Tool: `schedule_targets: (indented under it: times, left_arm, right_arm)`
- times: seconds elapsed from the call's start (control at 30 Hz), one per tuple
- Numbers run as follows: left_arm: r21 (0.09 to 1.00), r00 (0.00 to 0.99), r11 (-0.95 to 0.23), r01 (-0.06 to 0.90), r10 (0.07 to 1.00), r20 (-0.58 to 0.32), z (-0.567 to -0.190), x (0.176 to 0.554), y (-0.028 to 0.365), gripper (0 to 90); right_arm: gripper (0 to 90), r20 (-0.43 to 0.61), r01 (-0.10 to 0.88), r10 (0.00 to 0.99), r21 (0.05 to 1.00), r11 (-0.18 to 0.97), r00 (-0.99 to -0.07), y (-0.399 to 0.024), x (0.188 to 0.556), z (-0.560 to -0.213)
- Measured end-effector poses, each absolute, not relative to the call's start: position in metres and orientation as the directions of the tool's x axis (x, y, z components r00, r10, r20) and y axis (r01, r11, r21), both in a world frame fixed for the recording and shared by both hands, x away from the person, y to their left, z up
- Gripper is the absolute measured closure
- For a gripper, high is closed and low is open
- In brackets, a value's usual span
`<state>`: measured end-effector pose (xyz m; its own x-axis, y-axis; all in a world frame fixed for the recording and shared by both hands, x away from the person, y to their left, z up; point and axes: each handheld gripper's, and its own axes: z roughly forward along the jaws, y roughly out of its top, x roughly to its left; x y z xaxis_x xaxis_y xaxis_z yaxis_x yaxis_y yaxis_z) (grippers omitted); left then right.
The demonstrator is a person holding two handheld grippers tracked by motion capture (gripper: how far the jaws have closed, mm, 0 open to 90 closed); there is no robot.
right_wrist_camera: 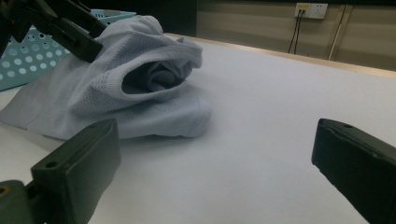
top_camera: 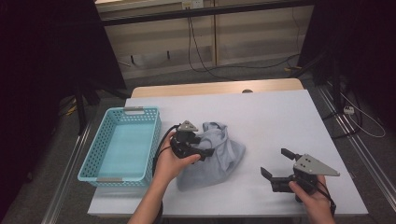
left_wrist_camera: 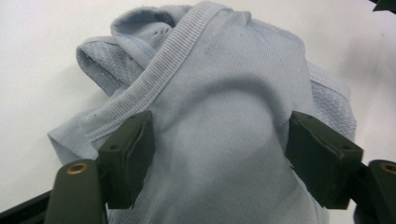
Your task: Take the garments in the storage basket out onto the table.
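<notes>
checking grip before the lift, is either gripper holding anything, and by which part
Nothing is held. The left gripper straddles the blue garment's bunched fabric, pads apart; the right gripper is open.

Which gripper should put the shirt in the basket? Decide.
Left, probably. The left gripper sits on the pale blue shirt, cloth between its jaws, beside the basket. The right gripper is open, off the shirt.

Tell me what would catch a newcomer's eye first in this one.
The crumpled light blue ribbed knit garment heaped in the middle of the white table stands out first, with the left gripper straddling a bulge of its cloth, jaws wide. Next comes the empty turquoise perforated plastic basket at the table's left edge. The right gripper waits open above bare table right of the garment.
</notes>
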<state>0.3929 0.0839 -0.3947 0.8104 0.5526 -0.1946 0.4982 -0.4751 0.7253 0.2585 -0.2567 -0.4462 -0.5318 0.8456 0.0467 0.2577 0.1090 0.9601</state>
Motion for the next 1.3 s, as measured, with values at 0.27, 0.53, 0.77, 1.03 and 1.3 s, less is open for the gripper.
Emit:
schedule_targets:
  times: [0.27,0.53,0.77,1.03,1.3]
  left_arm:
    - [0.721,0.801,-0.482,0.497,0.574,-0.169,-0.398,0.395,0.090,19.4]
    - [0.722,0.798,-0.487,0.492,0.584,-0.150,-0.399,0.396,0.093,14.2]
    - [0.721,0.790,-0.483,0.497,0.595,-0.146,-0.399,0.395,0.093,12.6]
    - [0.714,0.788,-0.486,0.503,0.597,-0.149,-0.397,0.395,0.093,12.2]
    - [0.713,0.786,-0.482,0.509,0.598,-0.157,-0.399,0.397,0.094,12.0]
  right_arm:
    - [0.6,0.098,0.312,0.858,0.947,0.076,-0.505,-0.253,0.287,-0.448]
    - [2.0,0.120,0.364,0.878,0.929,0.065,-0.464,-0.244,0.323,-0.441]
    - [9.9,0.155,0.391,0.868,0.919,0.048,-0.472,-0.228,0.342,-0.442]
    - [27.9,0.139,0.447,0.858,0.887,0.114,-0.495,-0.216,0.352,-0.450]
    - [49.5,0.143,0.490,0.827,0.854,0.174,-0.544,-0.197,0.361,-0.459]
